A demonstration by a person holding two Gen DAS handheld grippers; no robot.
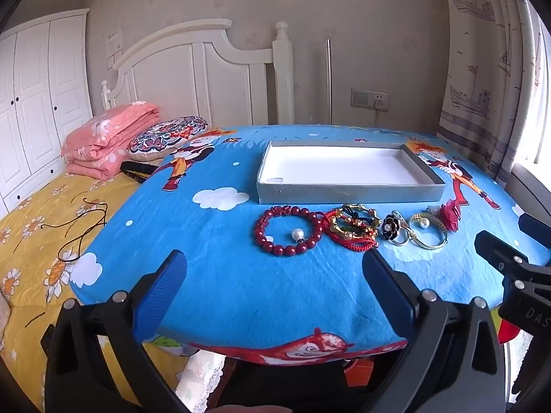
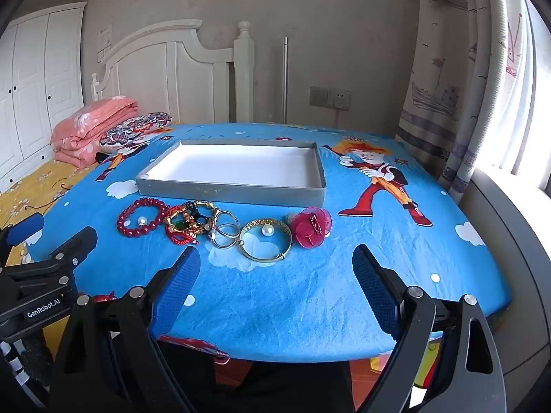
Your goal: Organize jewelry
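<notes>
Left gripper (image 1: 272,282): nearest to us, we see its blue-padded fingers (image 1: 162,296) spread wide with nothing between them, hanging over the near edge of the tabletop (image 1: 220,275).
Right gripper (image 2: 275,275): we see it likewise wide apart and empty, above the near edge, right of the left gripper.
Tabletop: covered in a blue cartoon-print cloth with white clouds.
Jewelry row: beyond both grippers the pieces lie in a line across the cloth, just in front of the box.
Red bead bracelet (image 1: 287,230): leftmost, flat, with a pearl (image 1: 298,234) inside its ring.
Red-and-gold corded bracelets (image 1: 351,229): a tangled cluster touching the bead bracelet's right side.
Silver rings (image 2: 225,229): next along; the left view shows a black flower piece (image 1: 391,229) on them.
Gold bangle (image 2: 265,244): flat, a second pearl (image 2: 267,230) inside it.
Red flower brooch (image 2: 311,227): rightmost, just beside the bangle.
Grey box (image 1: 347,194): shallow, white-lined, open, directly behind the row.
Bed (image 1: 38,241): to the left we see yellow daisy bedding, a folded pink quilt (image 1: 110,144) and a white headboard (image 1: 193,69).
</notes>
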